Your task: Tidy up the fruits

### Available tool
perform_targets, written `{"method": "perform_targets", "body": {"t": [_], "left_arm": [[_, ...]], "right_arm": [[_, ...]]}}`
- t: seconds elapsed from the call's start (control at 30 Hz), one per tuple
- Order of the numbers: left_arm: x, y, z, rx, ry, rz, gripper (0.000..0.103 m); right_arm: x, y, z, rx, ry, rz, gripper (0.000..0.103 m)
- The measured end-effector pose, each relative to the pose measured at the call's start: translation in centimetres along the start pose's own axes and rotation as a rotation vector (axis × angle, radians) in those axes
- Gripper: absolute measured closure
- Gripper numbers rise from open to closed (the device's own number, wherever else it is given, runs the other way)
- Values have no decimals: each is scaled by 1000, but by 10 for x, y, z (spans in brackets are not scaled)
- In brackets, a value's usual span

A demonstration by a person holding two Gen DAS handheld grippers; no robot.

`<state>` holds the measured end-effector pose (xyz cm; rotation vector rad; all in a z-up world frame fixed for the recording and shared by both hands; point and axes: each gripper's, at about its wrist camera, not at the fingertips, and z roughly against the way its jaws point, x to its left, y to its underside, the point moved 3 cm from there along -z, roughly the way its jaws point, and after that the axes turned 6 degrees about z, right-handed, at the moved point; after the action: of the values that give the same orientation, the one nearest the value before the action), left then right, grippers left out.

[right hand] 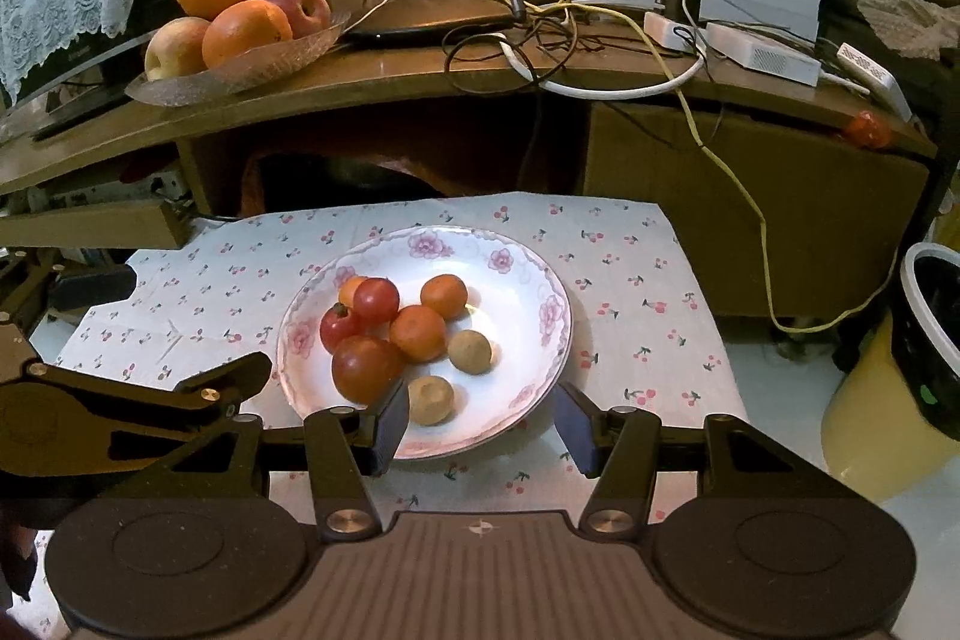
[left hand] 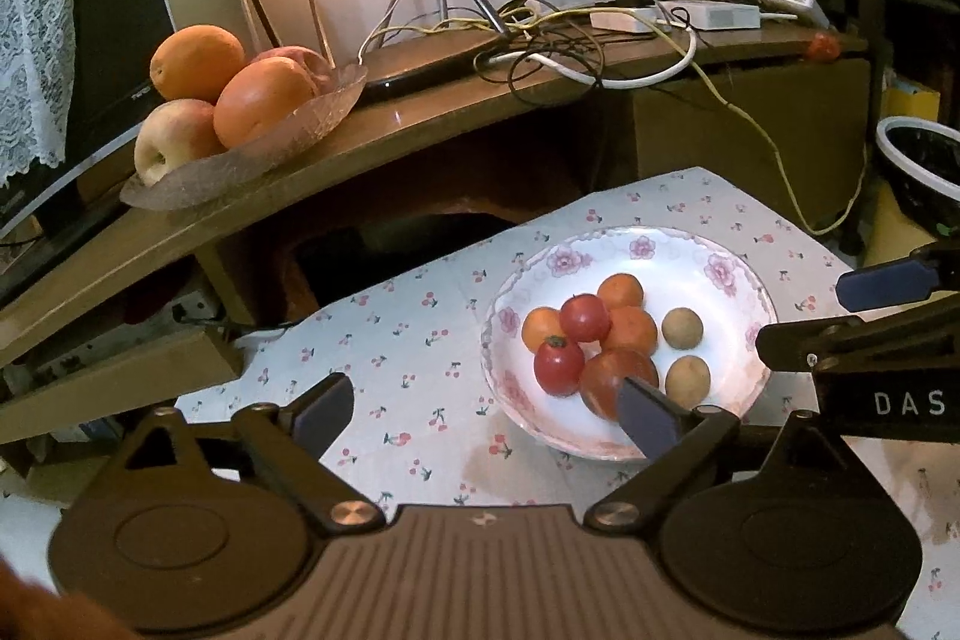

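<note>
Through the left wrist view: left gripper (left hand: 489, 409) spread wide, empty, one finger over the floral plate (left hand: 741, 274); risk of nudging the piled tomatoes (left hand: 585, 317) off the rim. Through the right wrist view: right gripper (right hand: 480, 427) wide too, near the brown round fruit (right hand: 429, 400), smooth, likely to roll.

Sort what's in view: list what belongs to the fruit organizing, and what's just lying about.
Job: floral plate of small fruits, tomatoes, small oranges, brown fruits; glass dish of oranges and apples.
Lying about: router, tangled cables, white adapters, bin.
</note>
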<state>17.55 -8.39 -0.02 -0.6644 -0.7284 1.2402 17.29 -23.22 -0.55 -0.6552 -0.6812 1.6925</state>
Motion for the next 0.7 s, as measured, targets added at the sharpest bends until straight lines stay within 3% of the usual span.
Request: {"method": "perform_targets", "body": {"t": [0.7], "left_arm": [[6, 25, 45, -2, -3, 48, 0]], "right_arm": [[16, 28, 41, -19, 2, 8, 43]]}}
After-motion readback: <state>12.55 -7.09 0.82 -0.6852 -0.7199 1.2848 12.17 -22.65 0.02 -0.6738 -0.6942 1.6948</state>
